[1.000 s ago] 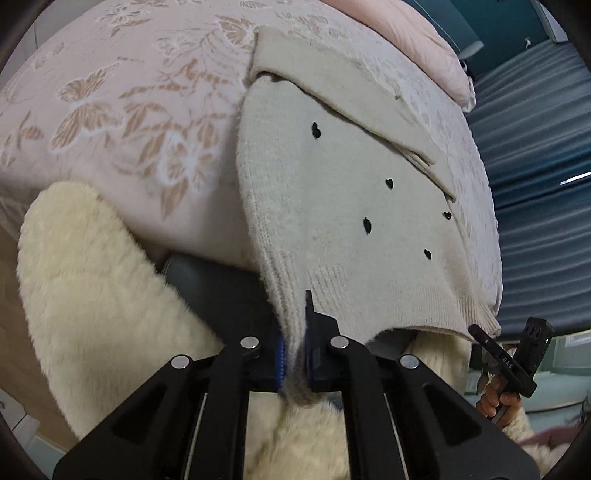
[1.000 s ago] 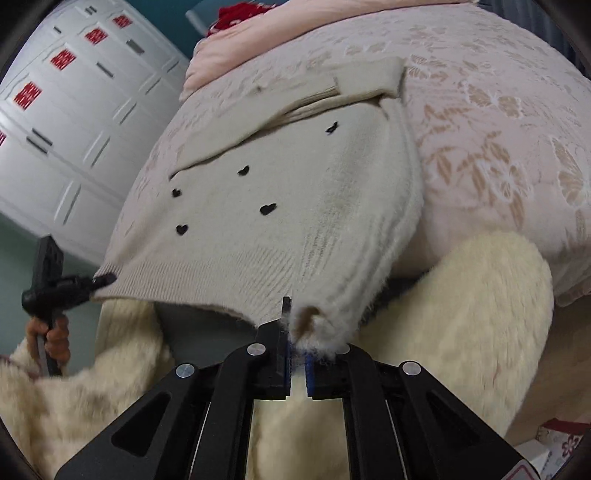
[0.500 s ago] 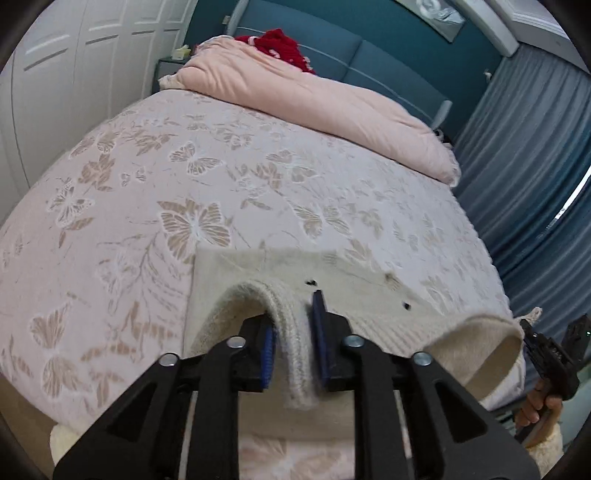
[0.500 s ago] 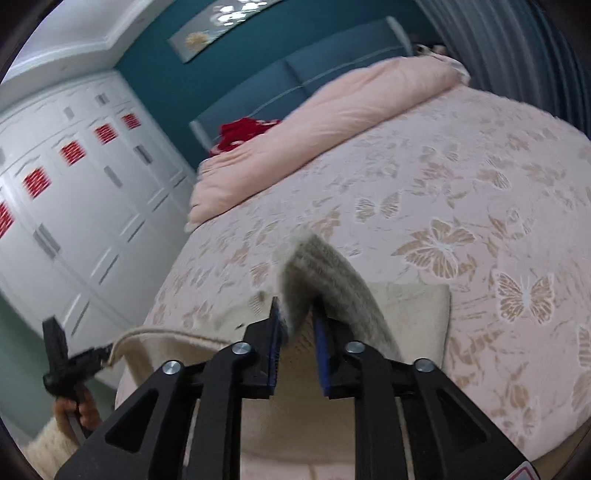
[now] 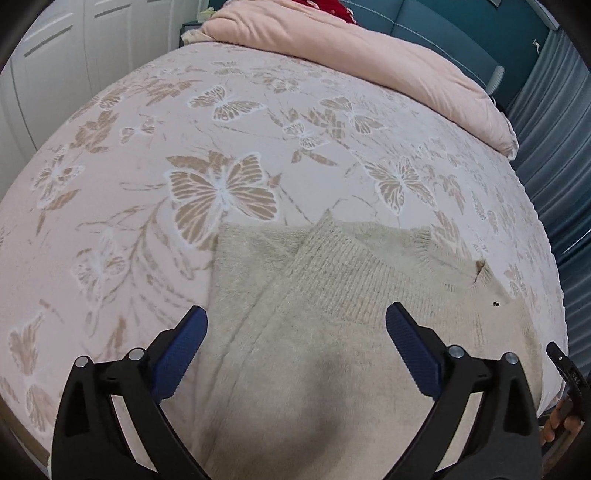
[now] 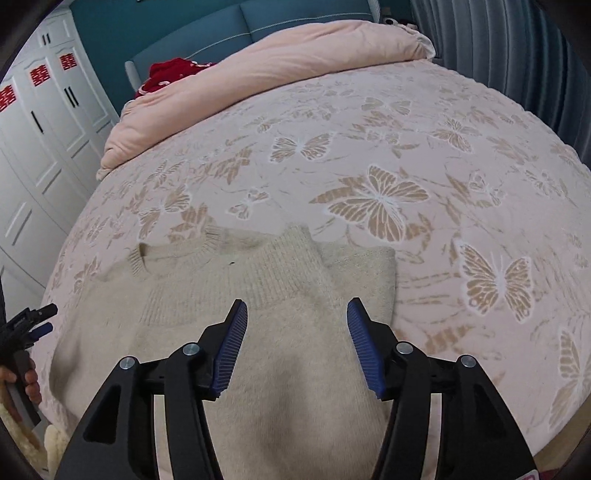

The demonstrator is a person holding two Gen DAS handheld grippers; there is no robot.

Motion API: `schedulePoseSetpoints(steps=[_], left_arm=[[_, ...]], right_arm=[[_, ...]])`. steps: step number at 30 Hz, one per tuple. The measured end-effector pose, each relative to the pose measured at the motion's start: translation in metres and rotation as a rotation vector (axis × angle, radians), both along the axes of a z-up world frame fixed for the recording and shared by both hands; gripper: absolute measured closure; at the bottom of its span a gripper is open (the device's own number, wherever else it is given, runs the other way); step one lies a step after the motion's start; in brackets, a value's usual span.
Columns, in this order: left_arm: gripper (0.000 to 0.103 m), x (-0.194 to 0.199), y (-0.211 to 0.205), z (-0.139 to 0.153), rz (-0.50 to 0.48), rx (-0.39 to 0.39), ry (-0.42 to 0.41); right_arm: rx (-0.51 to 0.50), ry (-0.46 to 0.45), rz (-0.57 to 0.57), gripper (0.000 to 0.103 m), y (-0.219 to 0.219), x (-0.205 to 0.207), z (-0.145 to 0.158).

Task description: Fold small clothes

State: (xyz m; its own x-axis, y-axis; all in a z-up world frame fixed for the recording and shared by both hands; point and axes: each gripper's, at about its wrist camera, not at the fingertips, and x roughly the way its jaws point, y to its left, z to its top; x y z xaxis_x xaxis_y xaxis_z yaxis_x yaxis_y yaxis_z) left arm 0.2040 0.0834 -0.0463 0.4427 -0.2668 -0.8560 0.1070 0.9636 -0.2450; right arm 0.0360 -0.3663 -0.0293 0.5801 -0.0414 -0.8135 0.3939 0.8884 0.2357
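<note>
Letting go: both my left hand-held gripper (image 5: 295, 321) and right hand-held gripper (image 6: 297, 314) are opening, jaws just parted and empty; the sweater (image 5: 332, 350) hem is now lying folded up over its body on the bed (image 5: 147, 147); this fold is looking finished.

Cream sweater (image 5: 332, 332), pink butterfly-patterned bedspread (image 5: 184, 147), blue-padded black tongs (image 6: 295, 332)

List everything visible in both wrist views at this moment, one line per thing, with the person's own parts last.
sweater: one, cream knit, folded, near edge of the bed, under both grippers.
bedspread: one, pink with tan butterflies, covers the bed.
duvet: one, plain pink, bunched at the head of the bed.
red item: one, behind the duvet; kind unclear.
headboard: one, teal, far end.
wardrobe: white doors with red emblems, beside the bed.
curtain: grey-blue, pleated, opposite side.
left gripper: black with blue pads, open, holding nothing.
right gripper: same, open, holding nothing.
</note>
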Motion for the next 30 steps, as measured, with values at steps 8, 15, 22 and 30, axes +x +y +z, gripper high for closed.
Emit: schedulePoseSetpoints(steps=[8,15,22,30], left_arm=[[0.069,0.037,-0.035,-0.044,-0.098,0.026,0.141],[0.094,0.019,-0.010,0.036,-0.077,-0.136,-0.034],[0.093,0.070,-0.033,0.017,-0.016,0.003,-0.008],[0.080,0.043,-0.042,-0.015,-0.003,0.175,-0.040]], right_arm=[[0.030,0.185,0.018,0.049,0.000,0.054,-0.050],[0.069,-0.111,0.090,0.094,0.016,0.024,0.043],[0.065,-0.027,-0.015,0.094,-0.022,0.073,0.007],[-0.043,0.044,-0.135,0.072,-0.011,0.059,-0.016]])
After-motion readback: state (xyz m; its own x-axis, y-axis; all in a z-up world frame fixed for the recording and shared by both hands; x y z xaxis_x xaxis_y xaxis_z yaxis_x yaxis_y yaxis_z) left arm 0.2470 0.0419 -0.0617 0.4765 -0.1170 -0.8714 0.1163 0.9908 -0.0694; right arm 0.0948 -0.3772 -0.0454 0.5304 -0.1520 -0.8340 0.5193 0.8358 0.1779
